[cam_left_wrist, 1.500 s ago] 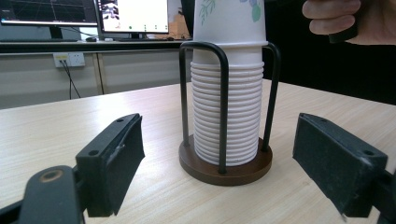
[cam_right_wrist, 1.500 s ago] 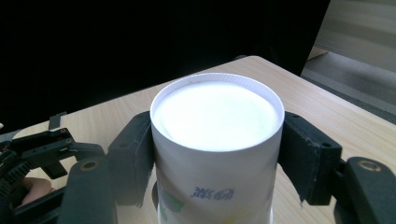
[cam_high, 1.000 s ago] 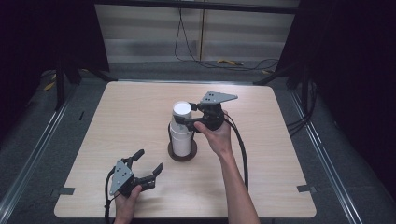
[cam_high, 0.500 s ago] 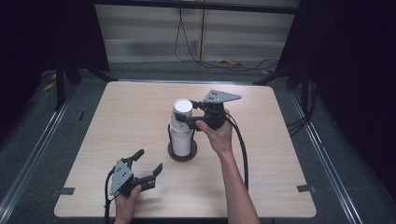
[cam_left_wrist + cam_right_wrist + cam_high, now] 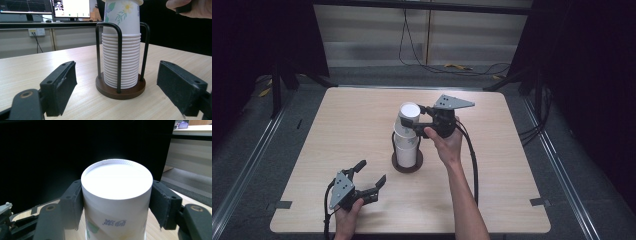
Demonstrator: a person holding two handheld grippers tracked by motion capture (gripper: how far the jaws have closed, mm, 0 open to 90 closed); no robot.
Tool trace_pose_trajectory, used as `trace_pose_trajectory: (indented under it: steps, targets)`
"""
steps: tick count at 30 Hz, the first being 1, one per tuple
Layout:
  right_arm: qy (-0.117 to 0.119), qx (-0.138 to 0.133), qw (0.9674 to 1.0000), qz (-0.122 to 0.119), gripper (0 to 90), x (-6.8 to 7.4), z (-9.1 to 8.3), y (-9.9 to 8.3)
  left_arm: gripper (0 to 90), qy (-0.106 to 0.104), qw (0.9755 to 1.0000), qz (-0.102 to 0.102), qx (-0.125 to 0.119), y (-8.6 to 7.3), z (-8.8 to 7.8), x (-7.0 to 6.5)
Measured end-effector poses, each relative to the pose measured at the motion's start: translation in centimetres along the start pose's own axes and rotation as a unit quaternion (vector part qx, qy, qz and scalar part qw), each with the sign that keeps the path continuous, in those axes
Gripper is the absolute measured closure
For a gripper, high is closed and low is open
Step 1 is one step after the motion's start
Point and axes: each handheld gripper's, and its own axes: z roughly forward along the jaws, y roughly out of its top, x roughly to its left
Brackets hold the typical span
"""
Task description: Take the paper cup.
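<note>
White paper cup [image 5: 117,195], upside down atop the stack of cups [image 5: 121,62] in a wire holder [image 5: 407,162] mid-table [image 5: 512,175], is clamped by the right hand-held gripper [image 5: 418,119], whose jaws have just been closing. The left hand-held gripper [image 5: 371,179] rests wide open, empty, near the table's front edge.

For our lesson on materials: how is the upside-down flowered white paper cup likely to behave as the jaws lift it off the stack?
The flowered white paper cup probably weighs little; its thin wall may dent under the black jaws pressing both sides. Being nested, it might drag the next cup along.
</note>
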Motion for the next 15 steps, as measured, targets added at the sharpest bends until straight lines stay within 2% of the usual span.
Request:
trace_pose_trajectory:
  steps: [6,9,15]
  targets:
    - [-0.001,-0.008,1.0,0.001,33.8,0.08,-0.26,0.13,15.9,0.0,1.0,0.0,0.0,0.0,0.0,-0.01]
    - [0.007,-0.019,0.9997,0.011,33.8,-0.01,-0.46,0.16,16.1,-0.001,1.0,0.0,0.0,0.0,0.0,0.0]
    - [0.003,-0.034,0.9993,0.013,33.4,0.07,-0.96,0.22,16.2,0.0,1.0,-0.001,-0.001,0.0,0.01,-0.02]
